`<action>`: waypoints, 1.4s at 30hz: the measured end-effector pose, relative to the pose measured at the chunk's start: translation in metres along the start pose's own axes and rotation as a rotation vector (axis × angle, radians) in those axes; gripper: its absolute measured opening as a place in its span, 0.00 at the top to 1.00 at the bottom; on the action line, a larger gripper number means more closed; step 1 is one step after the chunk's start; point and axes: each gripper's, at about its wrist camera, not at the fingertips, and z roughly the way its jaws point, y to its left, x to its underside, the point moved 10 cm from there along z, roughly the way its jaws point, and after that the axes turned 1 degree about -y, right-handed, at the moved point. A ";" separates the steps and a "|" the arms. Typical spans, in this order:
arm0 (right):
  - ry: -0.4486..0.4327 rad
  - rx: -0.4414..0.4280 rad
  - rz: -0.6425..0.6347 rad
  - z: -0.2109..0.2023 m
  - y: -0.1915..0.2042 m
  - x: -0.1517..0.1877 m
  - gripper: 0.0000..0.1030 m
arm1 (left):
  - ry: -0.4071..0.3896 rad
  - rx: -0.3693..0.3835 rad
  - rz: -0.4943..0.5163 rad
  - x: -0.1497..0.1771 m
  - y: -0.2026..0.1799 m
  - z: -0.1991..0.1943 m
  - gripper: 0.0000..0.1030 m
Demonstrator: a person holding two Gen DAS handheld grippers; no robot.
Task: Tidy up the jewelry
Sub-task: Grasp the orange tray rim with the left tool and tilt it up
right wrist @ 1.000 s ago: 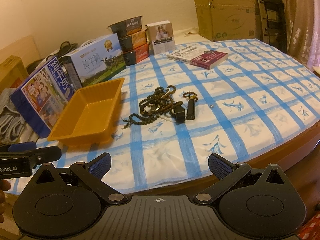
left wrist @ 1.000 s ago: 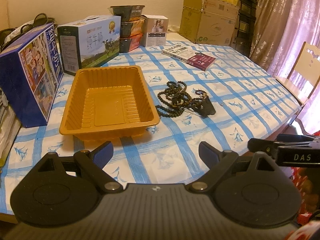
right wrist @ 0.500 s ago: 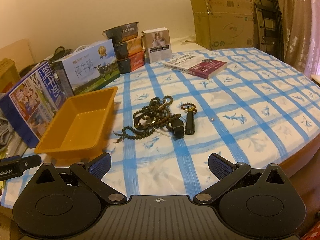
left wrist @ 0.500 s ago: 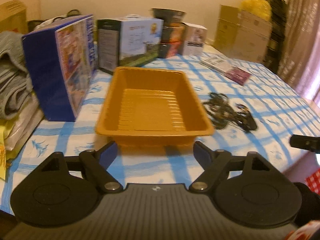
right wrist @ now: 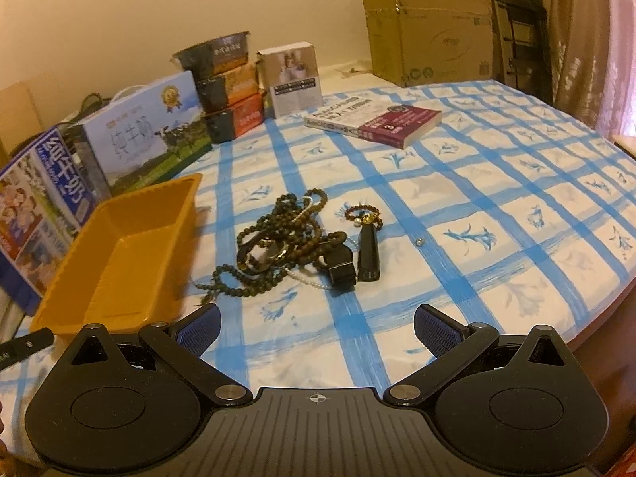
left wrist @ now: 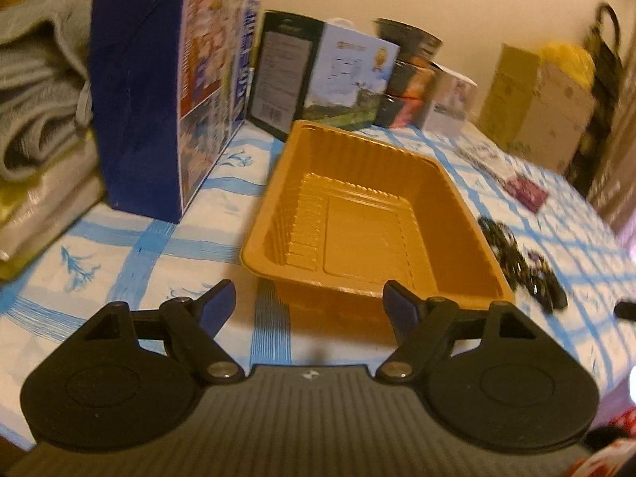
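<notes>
Left gripper [left wrist: 308, 304] is hovering with jaws apart and empty, having just been closing slightly, facing the near rim of the orange plastic tray [left wrist: 369, 214].
Right gripper [right wrist: 316, 328] is hanging agape, nothing between its jaws, near the table's front edge; the tangled bead necklaces [right wrist: 278, 238] are lying mid-tablecloth [right wrist: 497, 206] just beside the tray, so one pinch risks dragging the whole knot or nudging the light tray.

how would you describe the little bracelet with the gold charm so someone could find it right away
On the blue-checked tablecloth, look right of the orange tray to the tangle of dark bead strands. Just right of that tangle lies the small bracelet, at the top end of a black stick-shaped item. It is a single small ring of reddish-brown beads with a gold charm, separate from the long tangled strands.
</notes>
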 end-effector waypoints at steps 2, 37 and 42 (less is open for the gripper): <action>0.013 0.004 0.000 0.009 -0.001 0.000 0.00 | -0.024 0.007 -0.028 -0.003 0.004 0.008 0.24; 0.120 0.089 0.005 0.058 -0.039 0.021 0.00 | -0.209 -0.079 0.012 -0.017 0.007 0.065 0.84; 0.103 0.090 -0.001 0.060 -0.044 0.016 0.00 | -0.238 -0.058 0.101 -0.032 -0.003 0.059 0.93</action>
